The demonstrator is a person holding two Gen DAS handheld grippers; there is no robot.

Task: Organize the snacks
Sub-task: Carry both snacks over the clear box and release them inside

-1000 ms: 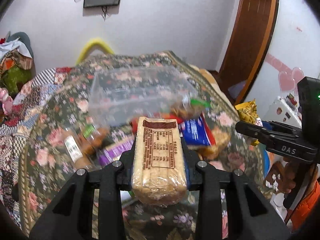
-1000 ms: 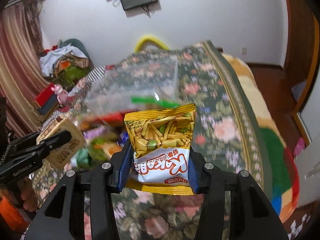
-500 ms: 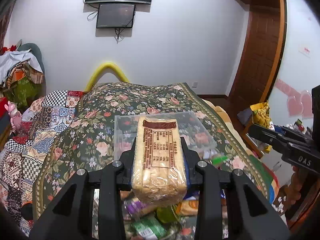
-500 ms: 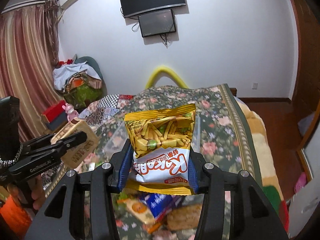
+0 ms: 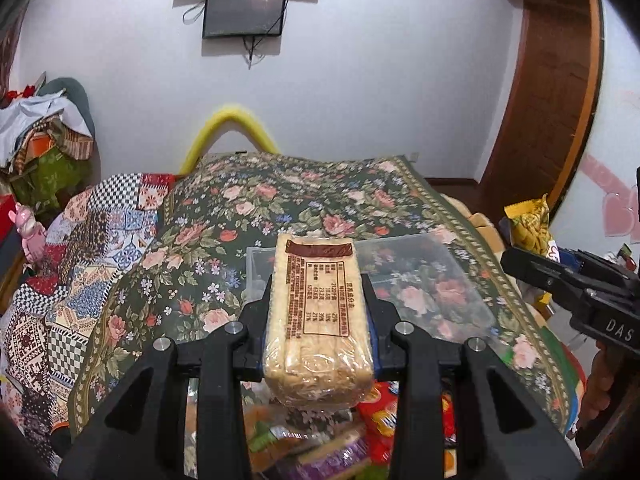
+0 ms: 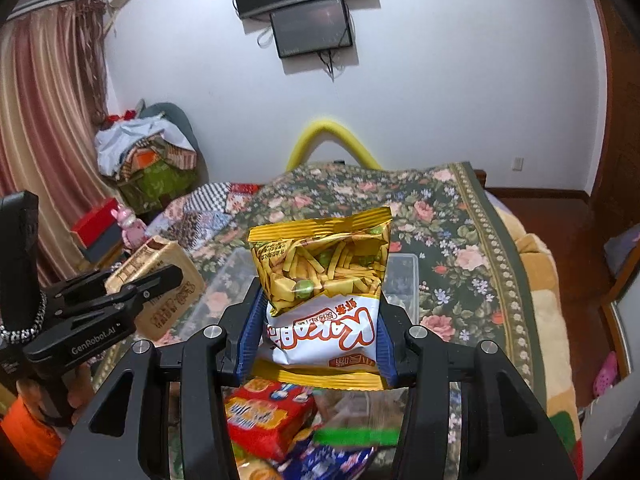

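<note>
Gripping a wafer pack, left gripper points level bedward.

The body of the right tongs, seen off to the side of the left tongs, carries "DAS" in pale letters. The body of the left tongs, seen beside the right tongs, reads "GenRobot.AI". Between the fingers of the right tongs, the yellow and white chip bag shows upside-down red lettering, seemingly "Kaka", with Chinese characters. The biscuit pack between the fingers of the left tongs bears a brown printed table, too small to read.
</note>
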